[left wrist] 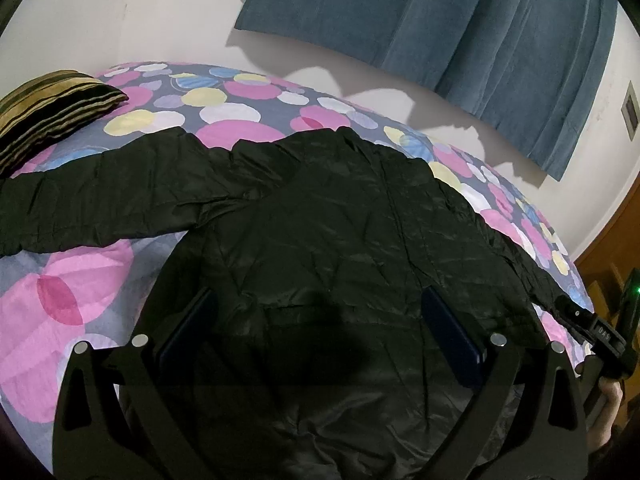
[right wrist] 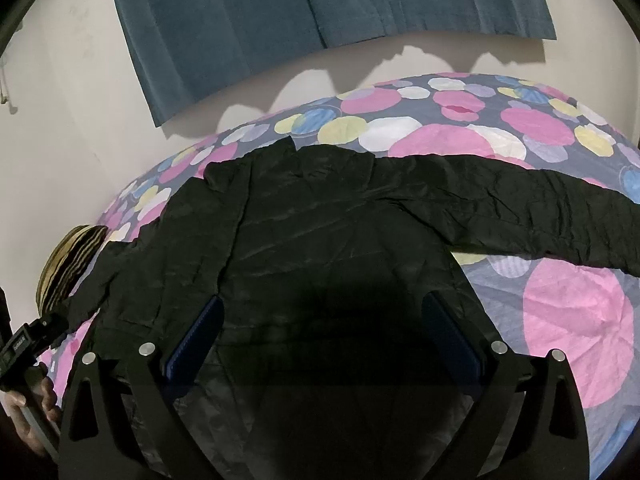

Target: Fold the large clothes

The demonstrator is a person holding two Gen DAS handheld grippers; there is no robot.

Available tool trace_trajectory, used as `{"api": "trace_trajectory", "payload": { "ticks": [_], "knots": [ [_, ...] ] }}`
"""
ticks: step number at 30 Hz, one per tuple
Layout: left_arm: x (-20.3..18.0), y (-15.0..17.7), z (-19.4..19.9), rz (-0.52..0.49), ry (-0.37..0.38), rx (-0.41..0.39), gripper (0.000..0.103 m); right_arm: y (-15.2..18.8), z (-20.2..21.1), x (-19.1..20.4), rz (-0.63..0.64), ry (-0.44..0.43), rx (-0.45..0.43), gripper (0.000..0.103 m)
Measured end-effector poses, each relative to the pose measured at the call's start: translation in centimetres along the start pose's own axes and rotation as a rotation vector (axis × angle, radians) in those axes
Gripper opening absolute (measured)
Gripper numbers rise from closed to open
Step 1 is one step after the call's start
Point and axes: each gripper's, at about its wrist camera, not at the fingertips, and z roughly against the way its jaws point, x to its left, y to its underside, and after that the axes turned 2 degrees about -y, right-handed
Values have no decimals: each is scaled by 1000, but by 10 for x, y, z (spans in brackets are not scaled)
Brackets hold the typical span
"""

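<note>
A large black jacket lies spread flat on the bed, sleeves stretched out to both sides; it also shows in the right wrist view. My left gripper hovers open over the jacket's lower body, blue pads wide apart, holding nothing. My right gripper is open in the same way above the lower body, empty. The right gripper's body shows at the right edge of the left wrist view, near the end of a sleeve. The left gripper's body shows at the left edge of the right wrist view.
The bed has a sheet with pink, yellow and white circles. A striped brown pillow lies at the bed's far left corner, also in the right wrist view. A blue curtain hangs on the white wall behind. Wooden furniture stands at right.
</note>
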Motion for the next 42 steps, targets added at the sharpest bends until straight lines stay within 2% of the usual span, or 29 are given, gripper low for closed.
{"api": "trace_trajectory", "payload": {
  "ticks": [42],
  "knots": [
    [-5, 1, 2, -2, -4, -4, 101, 0, 1, 3, -5, -6, 4, 98]
  ]
}}
